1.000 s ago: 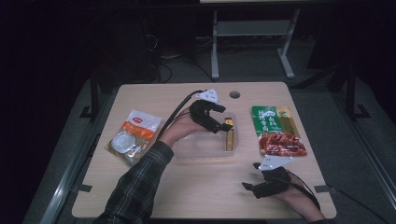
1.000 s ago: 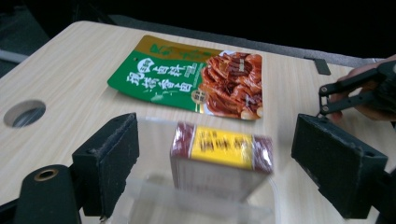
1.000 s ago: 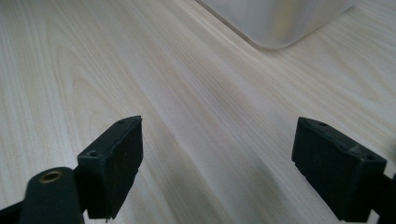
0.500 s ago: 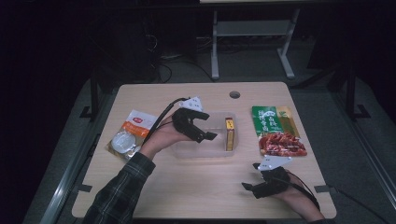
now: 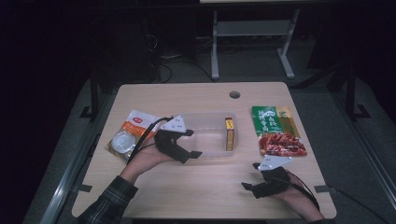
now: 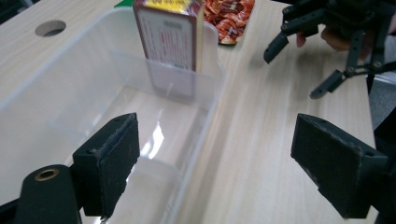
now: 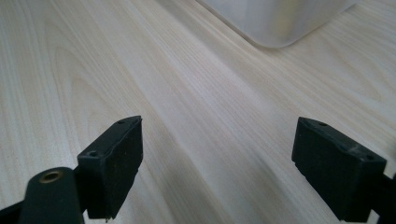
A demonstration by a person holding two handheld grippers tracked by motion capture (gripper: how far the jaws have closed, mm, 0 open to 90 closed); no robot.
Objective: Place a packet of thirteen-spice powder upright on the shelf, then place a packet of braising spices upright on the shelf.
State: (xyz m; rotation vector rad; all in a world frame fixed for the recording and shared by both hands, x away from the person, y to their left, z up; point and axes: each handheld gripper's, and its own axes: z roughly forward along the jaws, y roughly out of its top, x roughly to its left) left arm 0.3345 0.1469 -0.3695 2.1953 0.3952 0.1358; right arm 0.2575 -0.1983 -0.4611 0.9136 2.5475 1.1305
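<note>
The left tongs hung spread at the clear tub's near end, its box standing at the far end; the right tongs sat spread over bare surface.

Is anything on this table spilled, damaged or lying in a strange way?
Nothing stands out. The small box stands on end against the far wall of the clear bin, and both snack packets lie flat and closed. No spill shows.

Box inside tub, right end
</note>
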